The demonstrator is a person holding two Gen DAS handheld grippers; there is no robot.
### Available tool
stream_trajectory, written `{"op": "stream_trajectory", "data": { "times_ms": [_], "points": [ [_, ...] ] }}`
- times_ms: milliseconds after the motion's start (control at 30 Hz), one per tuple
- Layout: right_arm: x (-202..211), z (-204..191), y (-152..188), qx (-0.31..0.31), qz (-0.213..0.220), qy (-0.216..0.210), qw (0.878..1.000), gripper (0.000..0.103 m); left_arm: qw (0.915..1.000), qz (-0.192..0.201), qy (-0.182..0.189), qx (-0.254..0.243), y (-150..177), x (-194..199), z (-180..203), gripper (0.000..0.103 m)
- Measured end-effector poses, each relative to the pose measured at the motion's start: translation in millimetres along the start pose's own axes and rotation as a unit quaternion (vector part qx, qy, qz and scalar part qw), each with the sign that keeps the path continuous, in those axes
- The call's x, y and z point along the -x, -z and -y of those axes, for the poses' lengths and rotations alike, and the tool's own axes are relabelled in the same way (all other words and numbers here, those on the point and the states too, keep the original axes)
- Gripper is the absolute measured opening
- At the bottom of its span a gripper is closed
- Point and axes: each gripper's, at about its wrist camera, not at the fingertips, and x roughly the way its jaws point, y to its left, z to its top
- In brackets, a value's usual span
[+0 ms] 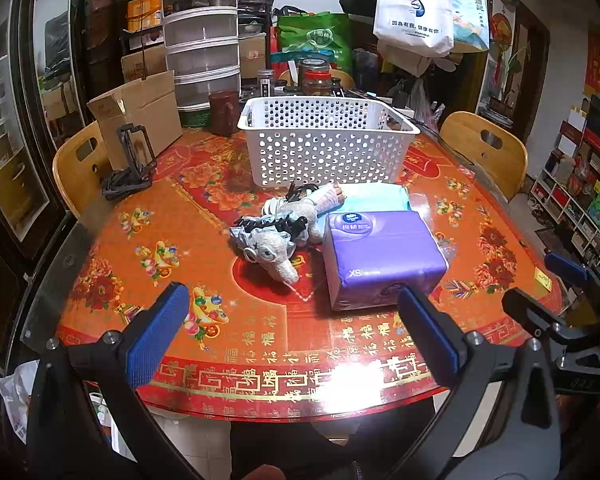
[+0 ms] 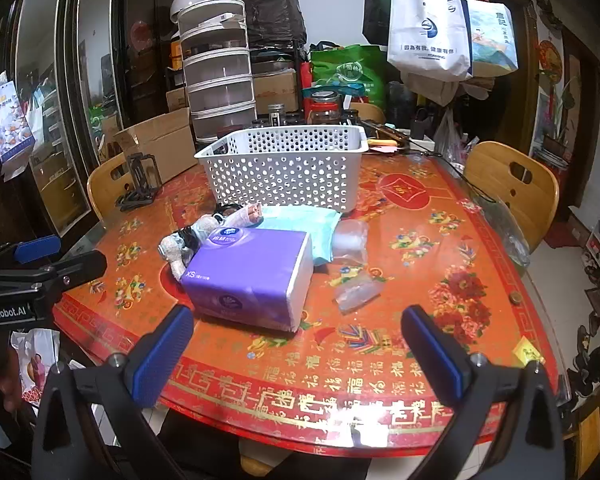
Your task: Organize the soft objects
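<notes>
A purple tissue pack (image 1: 382,256) lies mid-table, also in the right wrist view (image 2: 252,276). A grey plush toy (image 1: 274,236) lies left of it, partly hidden behind the pack in the right wrist view (image 2: 180,246). A teal cloth (image 1: 374,196) lies behind them, also in the right wrist view (image 2: 304,220). A white perforated basket (image 1: 324,140) stands farther back (image 2: 288,168). My left gripper (image 1: 296,332) is open and empty above the near table edge. My right gripper (image 2: 300,352) is open and empty, right of the left one.
Crumpled clear plastic (image 2: 354,264) lies right of the pack. A cardboard box (image 1: 140,112) and a black stand (image 1: 130,164) sit at the back left. Jars (image 1: 316,76) and stacked containers (image 1: 202,36) stand behind the basket. Wooden chairs (image 1: 486,152) flank the table.
</notes>
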Motion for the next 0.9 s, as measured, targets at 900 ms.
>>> {"op": "stream_trajectory", "data": {
  "times_ms": [900],
  "points": [
    [3.0, -0.7, -1.4, -0.001, 0.001, 0.001, 1.0, 0.103, 1.0, 0.003, 0.003, -0.002, 0.9, 3.4, 1.2, 0.103]
  ]
}}
